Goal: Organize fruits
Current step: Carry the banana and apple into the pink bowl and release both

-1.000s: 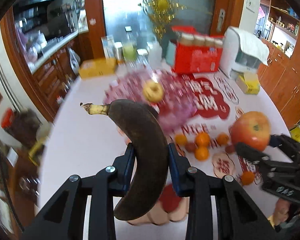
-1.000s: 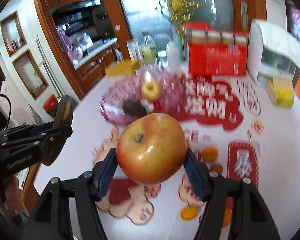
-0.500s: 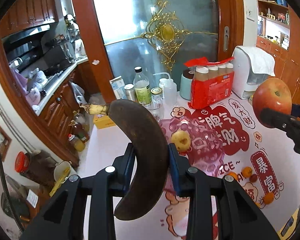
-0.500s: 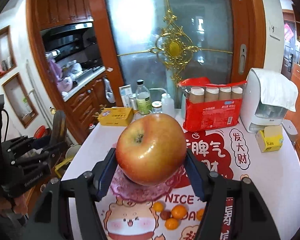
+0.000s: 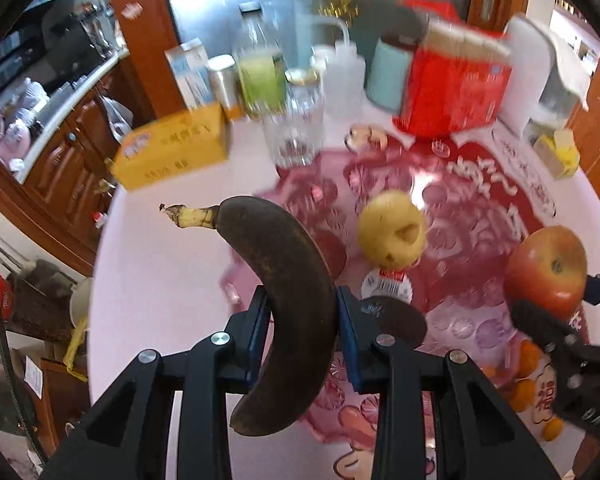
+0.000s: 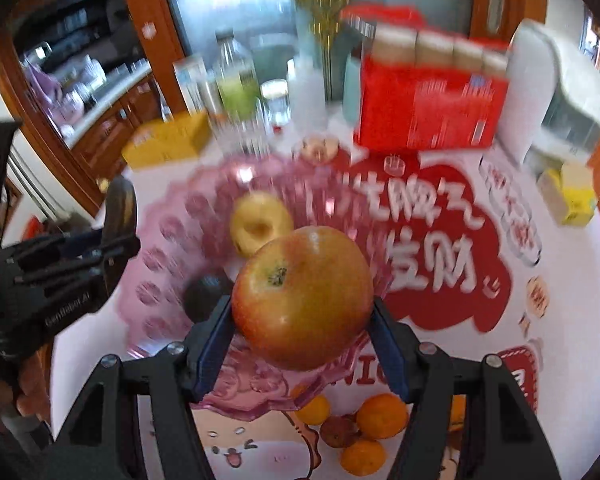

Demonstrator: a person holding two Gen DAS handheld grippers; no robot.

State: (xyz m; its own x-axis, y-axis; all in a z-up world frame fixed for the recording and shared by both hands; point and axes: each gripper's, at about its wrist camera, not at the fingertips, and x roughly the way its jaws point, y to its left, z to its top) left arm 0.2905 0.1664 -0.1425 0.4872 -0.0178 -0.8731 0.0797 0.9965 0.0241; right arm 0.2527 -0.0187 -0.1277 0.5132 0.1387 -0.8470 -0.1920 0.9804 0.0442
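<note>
My left gripper [image 5: 302, 332] is shut on a dark overripe banana [image 5: 288, 300], held above the near left edge of a pink glass fruit bowl [image 5: 472, 320]. My right gripper [image 6: 302, 344] is shut on a large red-yellow apple [image 6: 302, 298], above the bowl's [image 6: 168, 240] near right side. In the bowl lie a yellow apple [image 5: 392, 230] [image 6: 260, 226] and a dark round fruit [image 5: 396, 320] [image 6: 206, 296]. The apple and right gripper show at the right in the left wrist view [image 5: 548, 268].
Several small oranges [image 6: 380, 418] lie on the red-and-white mat in front of the bowl. At the back stand a yellow box [image 5: 172, 150], bottles and a glass [image 5: 296, 136], a red carton [image 6: 428, 114] and a white appliance [image 6: 560, 88].
Both grippers have come back down and forward over the pink bowl, from a raised level view half a second ago. Each keeps its fruit.
</note>
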